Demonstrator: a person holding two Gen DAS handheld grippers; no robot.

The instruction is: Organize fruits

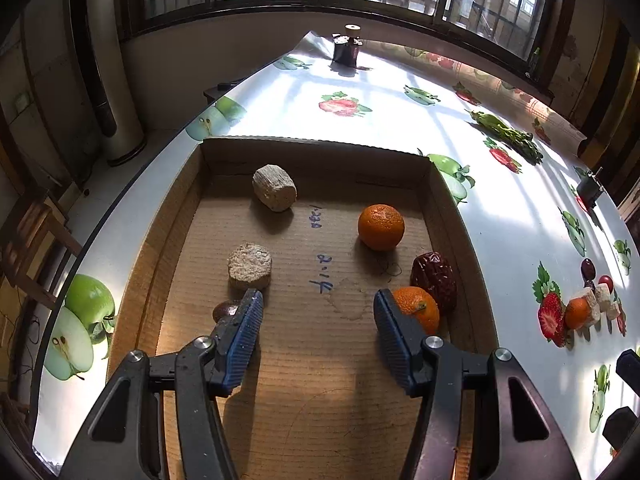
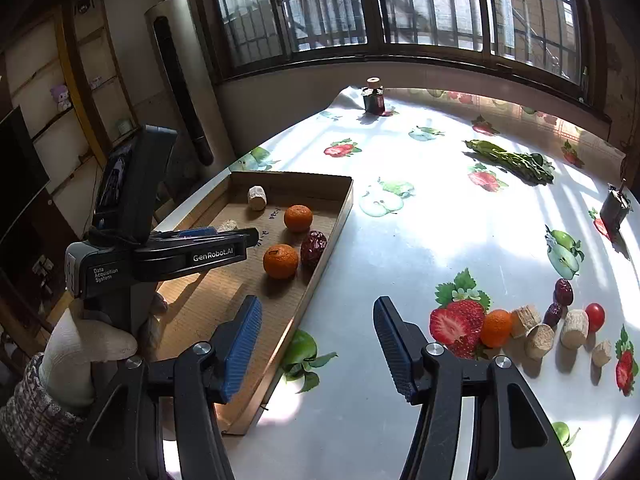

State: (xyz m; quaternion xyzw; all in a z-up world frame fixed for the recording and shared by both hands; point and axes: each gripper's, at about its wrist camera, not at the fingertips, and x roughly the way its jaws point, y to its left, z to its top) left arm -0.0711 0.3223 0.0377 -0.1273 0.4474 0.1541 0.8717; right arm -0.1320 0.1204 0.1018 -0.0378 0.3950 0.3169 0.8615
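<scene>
The left gripper hangs over the cardboard tray with jaws spread and nothing between them, one orange just outside its right finger. The tray holds two oranges, one wrinkled red date whose long axis runs toward the far wall, two pale cork-like chunks and a small dark fruit. The right gripper, also spread and empty, hangs over the table, well apart from a loose cluster at the right: one orange, two dates, one cherry tomato and four chunks.
</scene>
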